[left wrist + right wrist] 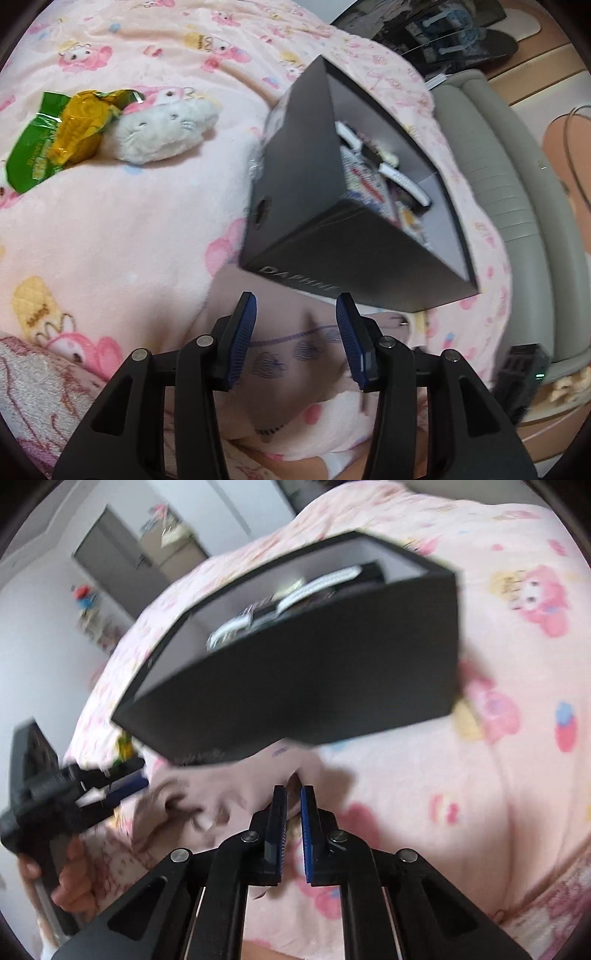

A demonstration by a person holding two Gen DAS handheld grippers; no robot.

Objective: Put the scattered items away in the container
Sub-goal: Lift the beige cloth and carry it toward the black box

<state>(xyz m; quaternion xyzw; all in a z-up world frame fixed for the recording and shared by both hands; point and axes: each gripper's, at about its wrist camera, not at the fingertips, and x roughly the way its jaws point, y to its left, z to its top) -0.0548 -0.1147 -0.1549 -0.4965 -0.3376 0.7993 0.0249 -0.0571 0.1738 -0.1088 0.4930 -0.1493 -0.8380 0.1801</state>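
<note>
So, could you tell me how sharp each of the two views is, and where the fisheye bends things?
Left wrist view: mostly sharp, the plush toy and snack packet crisp, the black box slightly soft; straight edges bow towards the rim. Right wrist view: motion blur smears the black box and its contents, while the right gripper stays sharp; the walls curve strongly at left.

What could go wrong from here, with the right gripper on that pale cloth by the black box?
1. The right gripper is pinching only an edge of the pale cloth; it may slip free when lifted.
2. The cloth reaches under the black box; pulling could tilt it on the soft blanket.
3. The plush toy and snack packet lie far off.
</note>
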